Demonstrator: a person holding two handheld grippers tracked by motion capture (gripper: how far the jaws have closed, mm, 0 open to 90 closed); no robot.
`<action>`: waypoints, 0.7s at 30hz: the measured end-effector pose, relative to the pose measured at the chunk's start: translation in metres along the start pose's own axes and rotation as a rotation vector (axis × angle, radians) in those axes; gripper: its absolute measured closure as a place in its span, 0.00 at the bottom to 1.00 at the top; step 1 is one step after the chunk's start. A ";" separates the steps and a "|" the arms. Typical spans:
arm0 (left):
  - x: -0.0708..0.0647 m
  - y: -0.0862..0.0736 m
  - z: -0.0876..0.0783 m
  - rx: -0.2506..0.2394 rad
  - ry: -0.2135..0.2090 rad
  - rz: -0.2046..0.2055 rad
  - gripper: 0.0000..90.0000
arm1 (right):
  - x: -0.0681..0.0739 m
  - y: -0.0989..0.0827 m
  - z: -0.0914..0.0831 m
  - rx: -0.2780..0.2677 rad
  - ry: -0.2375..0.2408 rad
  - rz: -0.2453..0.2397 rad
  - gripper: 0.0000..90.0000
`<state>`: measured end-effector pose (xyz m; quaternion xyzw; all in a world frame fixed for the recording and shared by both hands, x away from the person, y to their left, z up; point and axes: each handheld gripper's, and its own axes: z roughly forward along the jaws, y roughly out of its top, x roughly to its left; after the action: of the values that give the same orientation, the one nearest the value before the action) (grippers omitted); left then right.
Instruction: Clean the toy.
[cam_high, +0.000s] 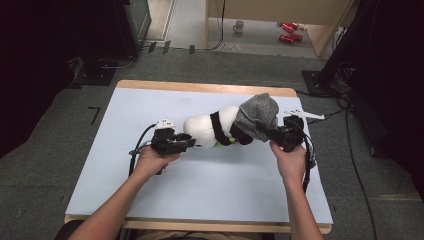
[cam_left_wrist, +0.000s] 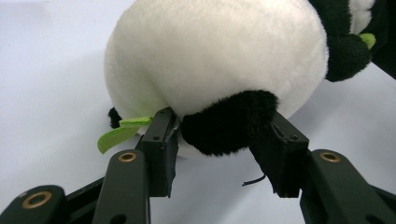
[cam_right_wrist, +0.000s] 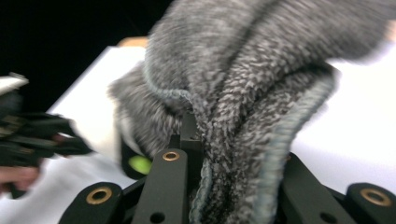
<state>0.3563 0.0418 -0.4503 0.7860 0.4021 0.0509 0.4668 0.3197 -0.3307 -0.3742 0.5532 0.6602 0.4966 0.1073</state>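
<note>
A white and black panda plush (cam_high: 202, 129) lies on its side in the middle of the pale table (cam_high: 200, 185). My left gripper (cam_high: 187, 142) comes at its left end. In the left gripper view the pads press on either side of a black foot (cam_left_wrist: 229, 123), with a green felt leaf (cam_left_wrist: 116, 135) beside the left jaw. A grey knitted cloth (cam_high: 257, 112) covers the plush's right end like a hat. My right gripper (cam_high: 265, 132) is shut on the hem of the grey cloth (cam_right_wrist: 243, 84), which bunches between its jaws.
The table's wooden far edge (cam_high: 200, 87) borders grey carpet. A mug (cam_high: 239, 26) and red cans (cam_high: 289, 31) lie on the floor far behind. Cables (cam_high: 350, 140) trail on the floor at the right. Dark equipment stands at both back corners.
</note>
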 end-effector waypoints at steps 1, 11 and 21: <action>0.000 -0.001 0.000 -0.004 0.002 0.000 0.57 | 0.005 0.002 -0.001 -0.010 0.020 -0.007 0.87; -0.006 -0.011 -0.001 -0.046 0.019 -0.016 0.57 | 0.060 0.000 0.038 0.049 0.242 -0.073 0.86; -0.012 -0.021 -0.002 -0.071 0.054 -0.017 0.57 | 0.102 -0.024 0.093 0.171 0.284 -0.194 0.85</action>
<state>0.3351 0.0403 -0.4614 0.7638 0.4191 0.0825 0.4839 0.3322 -0.1924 -0.3959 0.4184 0.7587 0.4992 0.0131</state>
